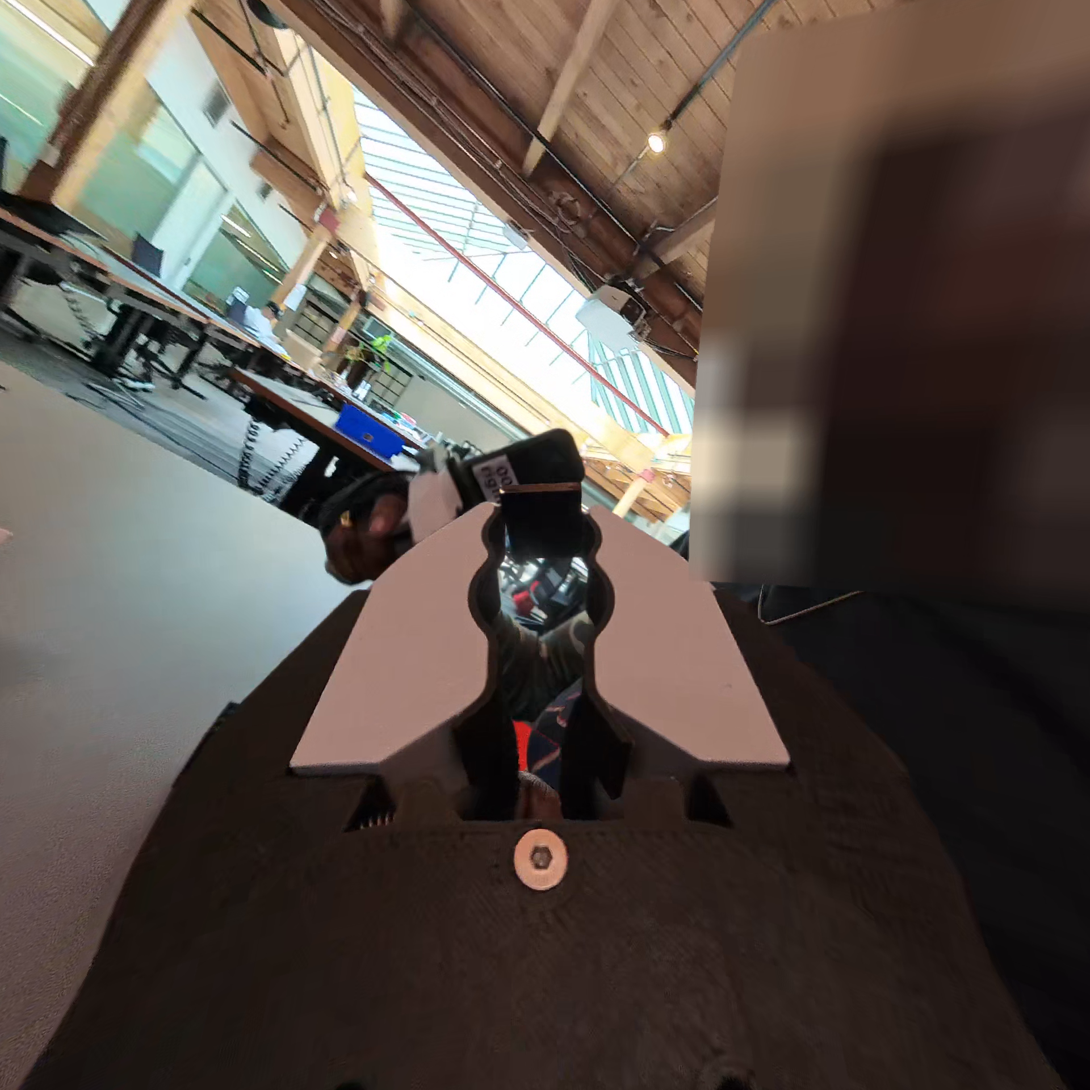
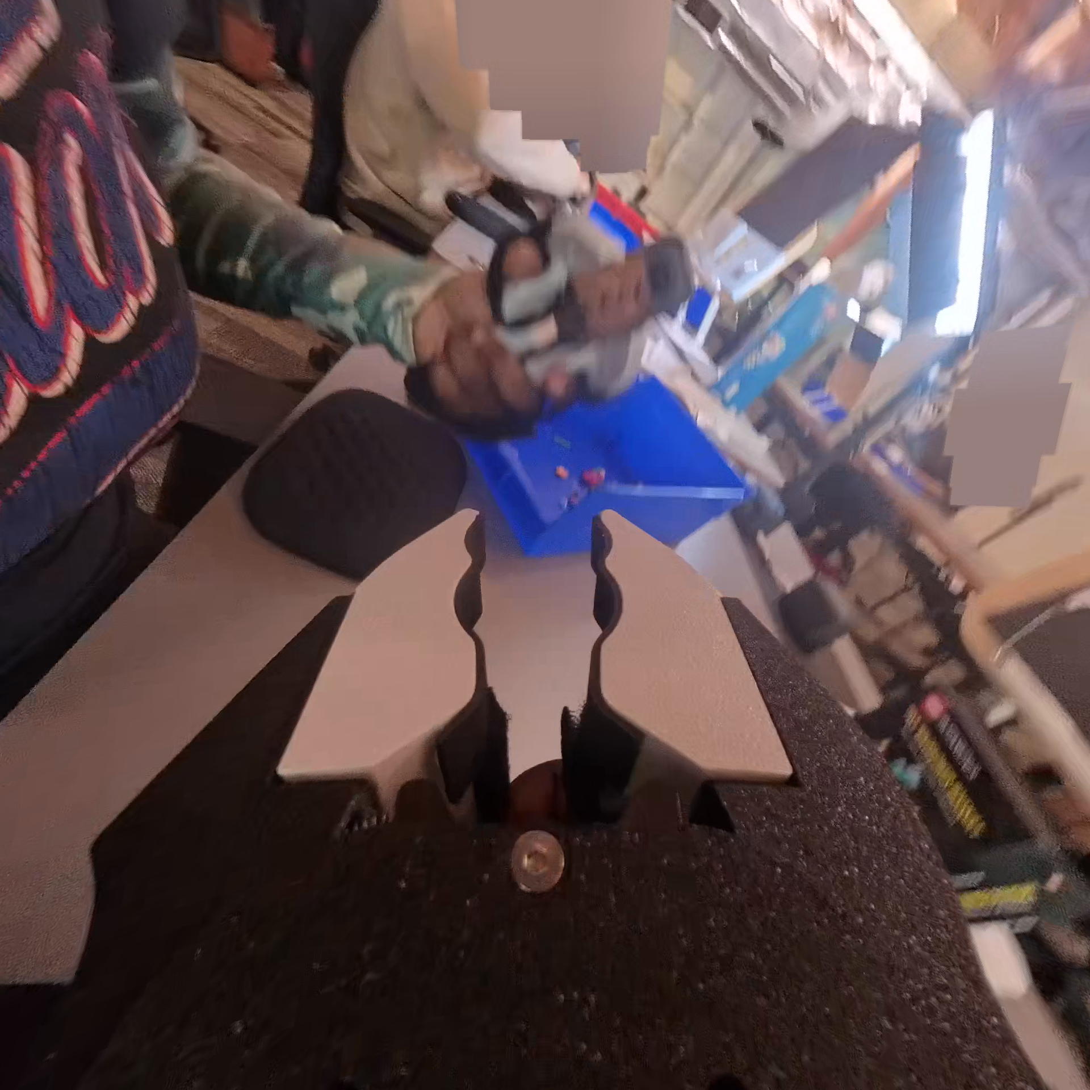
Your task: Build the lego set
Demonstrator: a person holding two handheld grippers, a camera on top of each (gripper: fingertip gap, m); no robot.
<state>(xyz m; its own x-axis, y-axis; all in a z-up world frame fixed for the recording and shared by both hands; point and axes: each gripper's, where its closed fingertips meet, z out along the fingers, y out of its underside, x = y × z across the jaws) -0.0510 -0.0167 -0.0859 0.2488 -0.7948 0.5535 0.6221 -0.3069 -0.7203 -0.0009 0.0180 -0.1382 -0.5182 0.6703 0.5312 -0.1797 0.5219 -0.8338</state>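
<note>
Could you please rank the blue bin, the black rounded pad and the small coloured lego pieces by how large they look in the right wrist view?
1. blue bin
2. black rounded pad, though it lies nearer the camera, so its true size against the bin is unsure
3. small coloured lego pieces, tiny specks inside the bin

The worktop (image 2: 177, 637) is a pale, plain surface. A blue bin (image 2: 660, 472) rests on it toward the far side, and small coloured pieces (image 2: 581, 478), probably lego though too blurred to make out, lie scattered on the bin's floor. A dark rounded pad (image 2: 354, 478) appears to lie on the worktop just beside the bin, on its left.
</note>
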